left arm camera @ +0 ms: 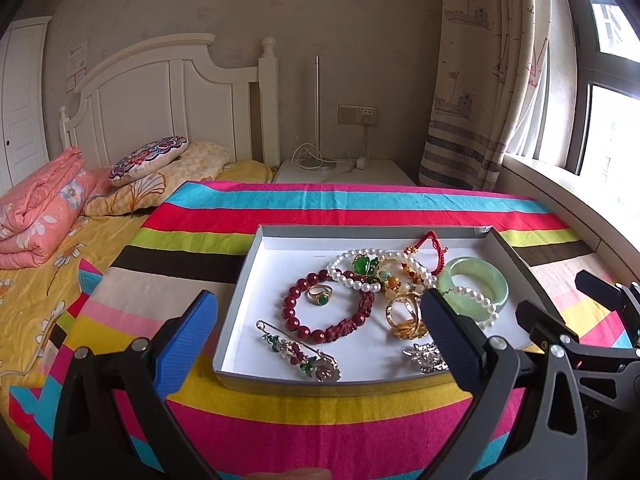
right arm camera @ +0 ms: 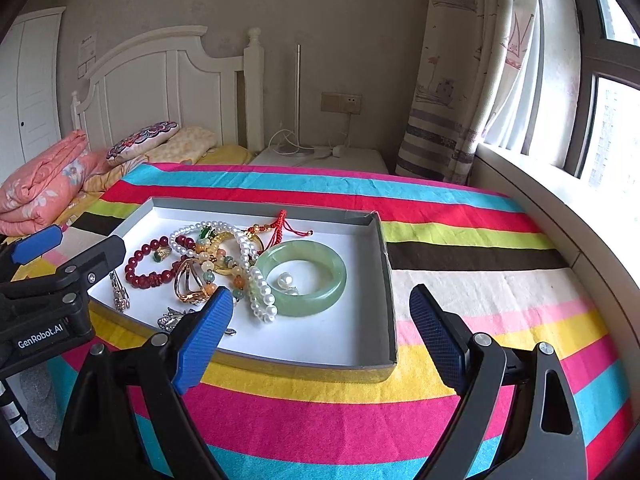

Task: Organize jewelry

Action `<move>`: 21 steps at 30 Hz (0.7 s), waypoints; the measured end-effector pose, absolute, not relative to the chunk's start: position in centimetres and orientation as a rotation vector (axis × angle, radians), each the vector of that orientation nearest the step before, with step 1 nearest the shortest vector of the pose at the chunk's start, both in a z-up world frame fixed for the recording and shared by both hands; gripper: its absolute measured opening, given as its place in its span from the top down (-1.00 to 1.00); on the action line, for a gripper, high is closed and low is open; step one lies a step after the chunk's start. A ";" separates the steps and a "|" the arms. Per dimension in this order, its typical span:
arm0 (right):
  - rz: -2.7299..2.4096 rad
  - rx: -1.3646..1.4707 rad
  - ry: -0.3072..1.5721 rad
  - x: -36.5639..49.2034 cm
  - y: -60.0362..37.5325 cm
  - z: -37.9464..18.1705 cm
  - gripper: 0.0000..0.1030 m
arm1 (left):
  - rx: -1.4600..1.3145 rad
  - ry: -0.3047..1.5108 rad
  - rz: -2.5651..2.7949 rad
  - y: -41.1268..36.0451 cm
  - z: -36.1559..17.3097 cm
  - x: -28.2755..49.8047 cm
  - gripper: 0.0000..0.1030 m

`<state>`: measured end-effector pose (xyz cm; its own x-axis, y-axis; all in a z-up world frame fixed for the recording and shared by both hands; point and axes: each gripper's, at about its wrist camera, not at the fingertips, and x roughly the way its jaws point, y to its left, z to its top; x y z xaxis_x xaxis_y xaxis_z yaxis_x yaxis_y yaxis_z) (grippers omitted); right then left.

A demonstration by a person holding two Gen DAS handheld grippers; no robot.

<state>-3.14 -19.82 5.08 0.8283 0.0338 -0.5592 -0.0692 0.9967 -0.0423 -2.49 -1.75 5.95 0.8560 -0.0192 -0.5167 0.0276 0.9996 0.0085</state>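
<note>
Two grippers sit low over the striped cloth (right arm camera: pixel 460 216), and both are spread wide with nothing between their pads. My left gripper (left arm camera: pixel 316 340) frames the near edge of the tray (left arm camera: pixel 256 264) in the lower middle of its view; my right gripper (right arm camera: pixel 320 332) frames the tray's near right corner, and I can see the left one poking in at the left edge of that same view.

All the jewelry I can find lies inside the tray, but bunched rather than sorted. In the left view the red bead bracelet (left arm camera: pixel 320 304) lies centre frame, ringed round a gold ring (left arm camera: pixel 320 294) with a green stone. A pearl strand (left arm camera: pixel 360 276) crosses above it into a tangle of amber beads and a green pendant (left arm camera: pixel 365 265), with a red cord (left arm camera: pixel 430 240) at the top. The jade bangle (right arm camera: pixel 301 278) lies right of the heap, pearls draped over its left rim. A long brooch (left arm camera: pixel 296 350) sits at the lower left of the tray, a silver piece (left arm camera: pixel 426 356) at the lower right, and a gold cuff (left arm camera: pixel 404 316) is partly hidden behind my left gripper's right finger.

I judge this fits either pieces gathered into the tray or a heap waiting to be parted; one look will not settle it. Any pick from that knot calls for narrow, careful closing on a single strand, since the pearls overlap the bangle and the beads.
</note>
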 end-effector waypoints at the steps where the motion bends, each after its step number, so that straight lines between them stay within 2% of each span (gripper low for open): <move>1: 0.055 -0.061 0.592 -3.1 -19.8 5.1 -0.68 | 0.019 0.542 -0.025 -1.8 5.9 -2.5 -0.95; 21: 0.056 -0.062 0.598 -3.3 -19.8 5.3 -0.68 | 0.042 0.541 -0.028 -2.2 5.8 -2.6 -0.95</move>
